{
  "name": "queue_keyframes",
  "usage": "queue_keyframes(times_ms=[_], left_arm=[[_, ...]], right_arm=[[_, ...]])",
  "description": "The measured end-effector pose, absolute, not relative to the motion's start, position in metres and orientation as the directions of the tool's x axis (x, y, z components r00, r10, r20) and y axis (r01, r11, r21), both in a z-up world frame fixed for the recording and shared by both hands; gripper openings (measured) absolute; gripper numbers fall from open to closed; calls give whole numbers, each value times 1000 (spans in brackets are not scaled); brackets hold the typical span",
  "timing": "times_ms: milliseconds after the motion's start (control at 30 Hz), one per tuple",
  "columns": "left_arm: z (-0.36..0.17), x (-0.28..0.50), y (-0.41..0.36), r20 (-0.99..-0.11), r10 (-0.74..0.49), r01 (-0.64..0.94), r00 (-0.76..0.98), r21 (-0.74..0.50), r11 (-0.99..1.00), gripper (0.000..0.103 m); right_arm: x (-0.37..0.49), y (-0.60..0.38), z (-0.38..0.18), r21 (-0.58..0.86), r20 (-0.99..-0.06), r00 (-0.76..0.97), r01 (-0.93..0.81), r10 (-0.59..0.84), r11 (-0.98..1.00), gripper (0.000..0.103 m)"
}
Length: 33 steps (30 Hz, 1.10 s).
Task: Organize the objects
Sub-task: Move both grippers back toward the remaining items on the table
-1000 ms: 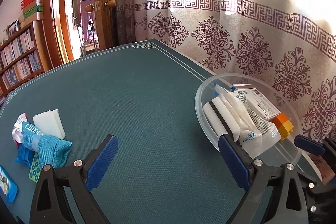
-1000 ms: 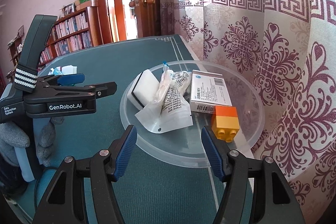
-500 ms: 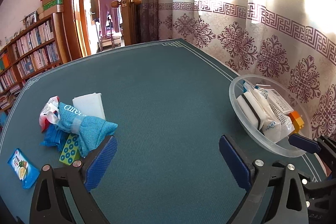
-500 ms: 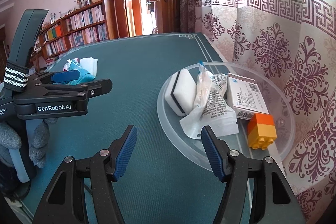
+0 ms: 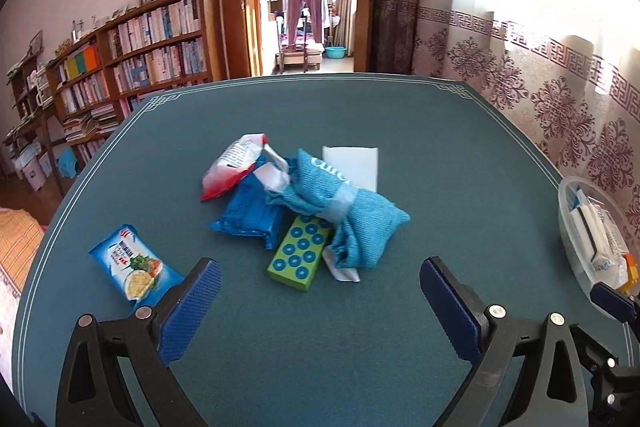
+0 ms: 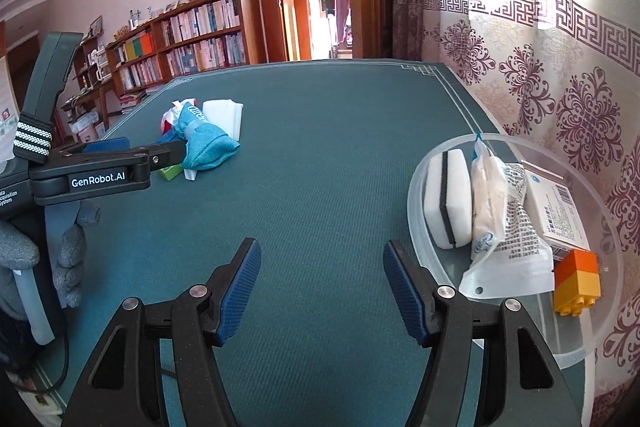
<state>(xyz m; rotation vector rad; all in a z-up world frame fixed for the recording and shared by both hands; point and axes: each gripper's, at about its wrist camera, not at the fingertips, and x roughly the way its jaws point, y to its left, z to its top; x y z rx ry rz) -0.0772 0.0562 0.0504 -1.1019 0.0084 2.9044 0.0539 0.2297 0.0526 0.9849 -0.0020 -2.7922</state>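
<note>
Both jaws stand apart, empty: left gripper point(image 5: 320, 303) faces the green box point(image 5: 300, 253) just ahead between its pads; approach squarely, avoiding the teal cloth point(image 5: 344, 203) overlapping it.

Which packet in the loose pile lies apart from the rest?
The blue noodle packet, alone beside the left hand-held gripper; the red-white packet and blue packet overlap.

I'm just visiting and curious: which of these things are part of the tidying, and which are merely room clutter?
Part of the job:
clear bowl
teal cloth bundle
green dotted box
blue packet
noodle packet

Just lying about:
bookshelf
curtain
hanging trousers
</note>
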Motion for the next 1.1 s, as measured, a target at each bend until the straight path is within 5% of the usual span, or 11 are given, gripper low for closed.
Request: queue_keyframes(times_ms=[633, 1100], left_arm=[[29, -89, -56, -705, -256, 383, -662, -24, -923, 102], [12, -109, -76, -771, -258, 438, -582, -30, -899, 102]], right_arm=[[27, 183, 52, 93, -622, -735, 271, -269, -958, 65], [18, 174, 43, 101, -638, -715, 290, -286, -952, 65]])
